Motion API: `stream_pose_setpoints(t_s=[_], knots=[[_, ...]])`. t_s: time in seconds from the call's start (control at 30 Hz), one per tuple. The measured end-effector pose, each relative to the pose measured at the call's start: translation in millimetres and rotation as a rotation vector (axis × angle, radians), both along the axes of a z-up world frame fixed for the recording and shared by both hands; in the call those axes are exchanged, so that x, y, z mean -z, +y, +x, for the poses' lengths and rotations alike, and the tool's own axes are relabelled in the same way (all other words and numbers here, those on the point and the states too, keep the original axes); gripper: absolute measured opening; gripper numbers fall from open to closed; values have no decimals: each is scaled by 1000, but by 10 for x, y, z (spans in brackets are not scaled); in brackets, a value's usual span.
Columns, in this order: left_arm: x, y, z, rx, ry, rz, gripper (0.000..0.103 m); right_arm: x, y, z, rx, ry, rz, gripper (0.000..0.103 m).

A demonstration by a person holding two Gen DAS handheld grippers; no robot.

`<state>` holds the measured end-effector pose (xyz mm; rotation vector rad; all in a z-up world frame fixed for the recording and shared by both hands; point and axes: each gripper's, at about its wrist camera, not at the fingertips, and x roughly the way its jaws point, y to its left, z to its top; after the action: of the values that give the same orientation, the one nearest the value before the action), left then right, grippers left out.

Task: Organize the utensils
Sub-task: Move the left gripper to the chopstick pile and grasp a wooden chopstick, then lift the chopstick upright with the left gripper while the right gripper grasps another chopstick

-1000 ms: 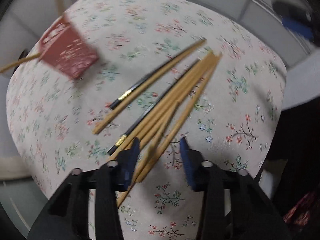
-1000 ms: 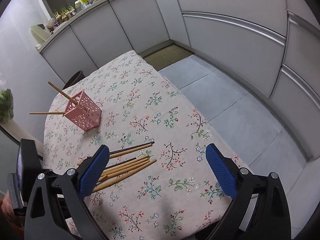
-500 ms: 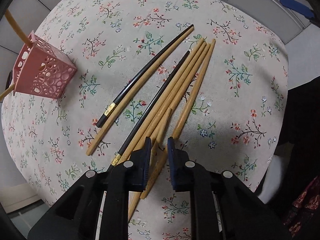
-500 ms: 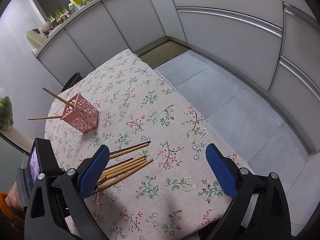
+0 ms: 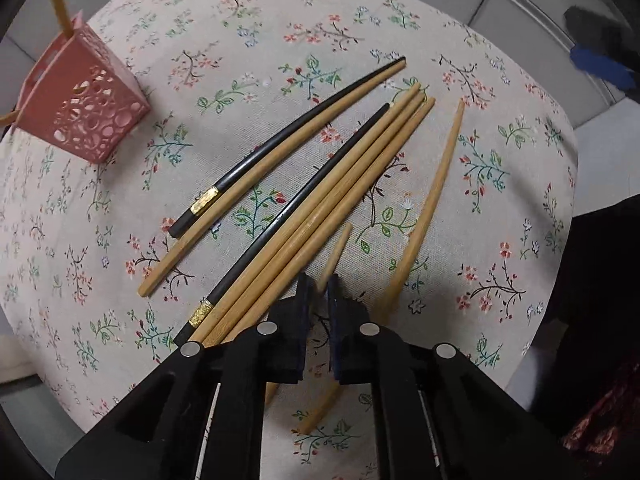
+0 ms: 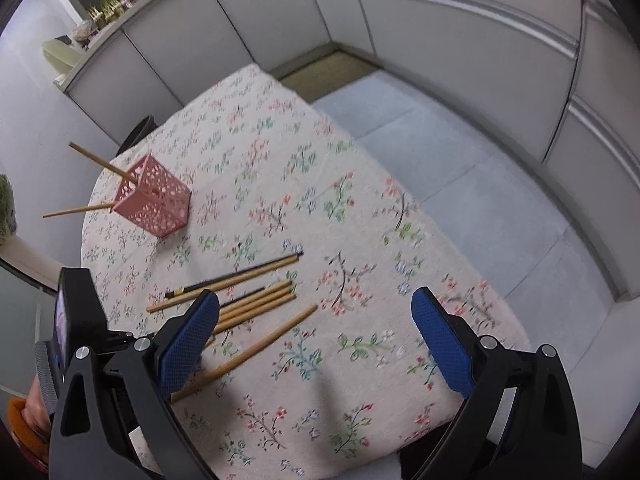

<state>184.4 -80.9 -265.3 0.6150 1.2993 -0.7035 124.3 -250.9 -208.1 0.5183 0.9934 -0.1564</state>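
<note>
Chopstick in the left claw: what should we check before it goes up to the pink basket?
1. Left claw shut on the bamboo chopstick: ok.
2. Only one stick pinched: ok.
3. Loose chopstick beside it lies apart from the held one: ok.
4. Pink basket standing on the tablecloth: ok.
5. Room left inside the basket: cannot tell.
6. Right claw open, holding nothing: ok.

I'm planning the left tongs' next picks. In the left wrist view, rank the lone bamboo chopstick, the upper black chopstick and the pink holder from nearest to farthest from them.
1. Lone bamboo chopstick: just right of the left tongs.
2. Upper black chopstick: mid-table, upper left.
3. Pink holder: far left edge of the table.
</note>
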Motion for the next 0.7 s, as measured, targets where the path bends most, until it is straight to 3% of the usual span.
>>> stream_pose_setpoints(t_s=[0.1,0.2,0.37,0.53,0.57,0.6,0.63,0.7], knots=[[-238,146,-82,-40,-36,-106,4,121,24,55,15,87,87,94],[-559,389,-190,-84,-91,-218,4,179,115,110,43,145,112,89],[-998,859,-377,-135,-215,-352,4,396,385,279,61,300,144,49],[-1447,1134,-503,-169,-346,-446,4,632,564,456,147,439,148,42],[-1482,1153,-523,-172,-361,-458,4,679,601,501,158,460,144,34],[-1552,1193,-559,-173,-384,-473,4,739,627,533,173,491,151,33],[-1599,1219,-588,-174,-403,-484,4,718,639,551,197,479,139,23],[-1635,1219,-602,-176,-425,-503,4,737,656,574,230,486,148,13]])
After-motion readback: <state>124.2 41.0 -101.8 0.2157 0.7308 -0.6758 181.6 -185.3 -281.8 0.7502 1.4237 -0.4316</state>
